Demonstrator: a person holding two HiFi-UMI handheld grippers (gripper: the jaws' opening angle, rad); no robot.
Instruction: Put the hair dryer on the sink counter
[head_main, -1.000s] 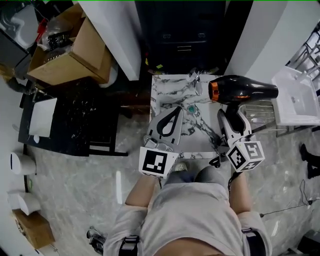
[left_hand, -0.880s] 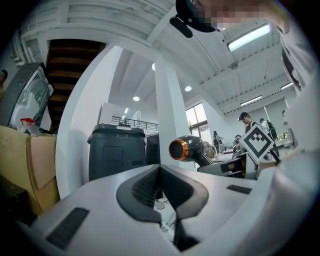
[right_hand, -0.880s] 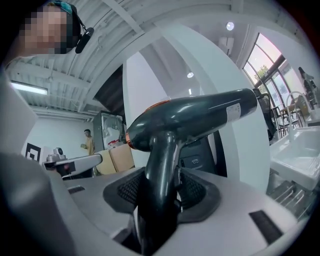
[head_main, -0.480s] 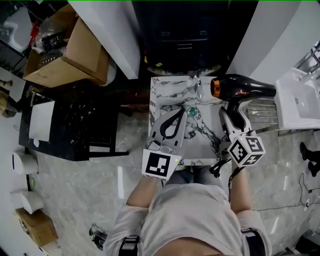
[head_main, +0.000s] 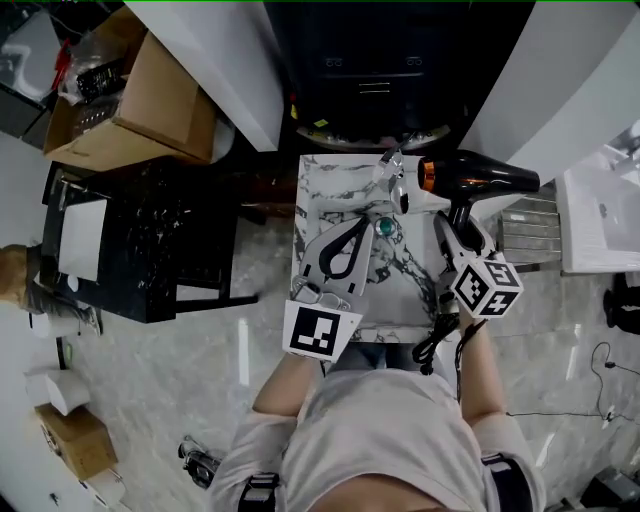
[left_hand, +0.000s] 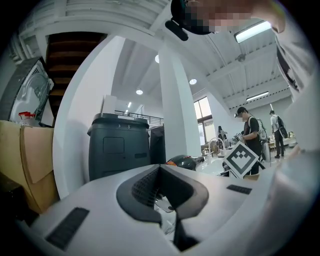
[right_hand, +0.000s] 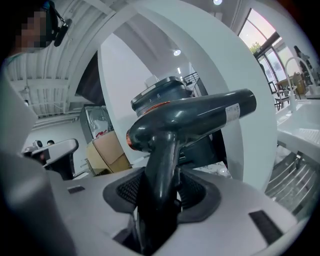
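Observation:
The black hair dryer (head_main: 480, 180) with an orange ring at its nozzle hangs level over the right back corner of the marble sink counter (head_main: 325, 185), its nozzle close to the chrome faucet (head_main: 392, 165). My right gripper (head_main: 462, 222) is shut on its handle; the right gripper view shows the handle of the hair dryer (right_hand: 190, 117) upright between the pads of my right gripper (right_hand: 160, 200). A cord (head_main: 435, 345) dangles below. My left gripper (head_main: 362, 228) hovers over the basin near the green drain (head_main: 384, 227), shut and holding nothing, and the left gripper (left_hand: 162, 200) shows the same in its own view.
A white pillar (head_main: 220, 60) and a dark cabinet (head_main: 375, 70) stand behind the counter. A cardboard box (head_main: 140, 100) and a black table (head_main: 150, 240) are to the left. A white basin (head_main: 600, 215) and a metal rack (head_main: 525, 235) are to the right.
The hair dryer in my right gripper has sunk slightly toward the counter's right back corner. My left gripper has hardly moved.

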